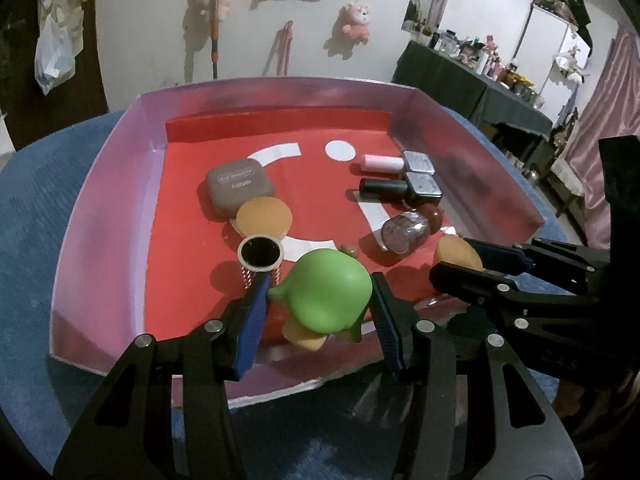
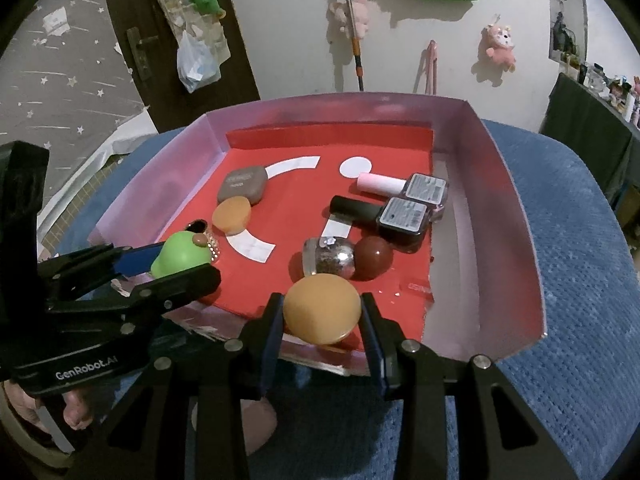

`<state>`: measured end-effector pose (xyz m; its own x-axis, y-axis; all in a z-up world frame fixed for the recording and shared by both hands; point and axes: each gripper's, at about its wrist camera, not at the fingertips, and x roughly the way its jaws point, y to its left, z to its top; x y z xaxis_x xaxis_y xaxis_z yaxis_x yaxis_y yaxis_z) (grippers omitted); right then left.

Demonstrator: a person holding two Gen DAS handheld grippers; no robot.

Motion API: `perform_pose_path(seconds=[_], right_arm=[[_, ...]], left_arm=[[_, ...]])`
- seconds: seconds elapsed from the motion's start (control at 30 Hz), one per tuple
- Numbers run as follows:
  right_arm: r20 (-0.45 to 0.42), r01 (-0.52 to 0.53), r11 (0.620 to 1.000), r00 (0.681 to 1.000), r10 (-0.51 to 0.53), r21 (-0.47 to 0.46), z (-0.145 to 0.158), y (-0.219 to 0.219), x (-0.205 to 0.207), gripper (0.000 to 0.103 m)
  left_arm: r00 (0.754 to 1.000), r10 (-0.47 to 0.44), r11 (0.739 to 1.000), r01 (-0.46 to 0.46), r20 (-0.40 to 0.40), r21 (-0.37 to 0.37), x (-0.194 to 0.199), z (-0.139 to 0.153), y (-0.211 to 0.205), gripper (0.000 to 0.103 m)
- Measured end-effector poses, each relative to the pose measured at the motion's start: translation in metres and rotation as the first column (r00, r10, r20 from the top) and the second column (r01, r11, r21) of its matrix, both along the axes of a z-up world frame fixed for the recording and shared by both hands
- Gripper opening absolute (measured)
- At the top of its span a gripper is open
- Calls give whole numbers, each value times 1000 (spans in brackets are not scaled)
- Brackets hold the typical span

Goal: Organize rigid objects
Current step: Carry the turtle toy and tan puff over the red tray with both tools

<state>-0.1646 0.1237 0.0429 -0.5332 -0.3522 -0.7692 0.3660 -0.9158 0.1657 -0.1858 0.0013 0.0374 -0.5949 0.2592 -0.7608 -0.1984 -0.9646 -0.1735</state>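
Note:
A shallow box with pink walls (image 1: 100,216) (image 2: 512,208) and a red floor sits on a blue cushion. My left gripper (image 1: 320,292) (image 2: 176,258) is shut on a green toy figure (image 1: 330,286) (image 2: 182,254) over the box's near left edge. My right gripper (image 2: 322,314) (image 1: 456,258) is shut on a round tan disc (image 2: 320,308) (image 1: 456,254) over the near edge. Inside lie a grey compact (image 1: 240,188), a second tan disc (image 1: 264,218), a small round mirror case (image 1: 261,254), a pink bottle (image 1: 396,162), a black bottle (image 1: 400,190), a clear jar (image 2: 330,258) and a brown ball (image 2: 374,258).
The blue cushion (image 2: 580,240) surrounds the box. A white wall with hanging plush toys (image 1: 356,20) stands behind. A dark table with bottles (image 1: 480,76) is at the far right, a dark door (image 2: 160,40) at the far left.

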Motion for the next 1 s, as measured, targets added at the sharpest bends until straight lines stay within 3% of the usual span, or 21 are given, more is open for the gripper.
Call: perform_pose_path(seconds=[0.57,1.0], right_arm=[[36,4,1000,999,-3,-19,-15,-4,-26,40],[22,-6,1000,1000,7,-22,-16,-15,-39,40]], left_arm=[[997,44,999,-45,60,27,-29,-16,-17,47],[997,65,998,-66,51,17,-39,-19,-20,48]])
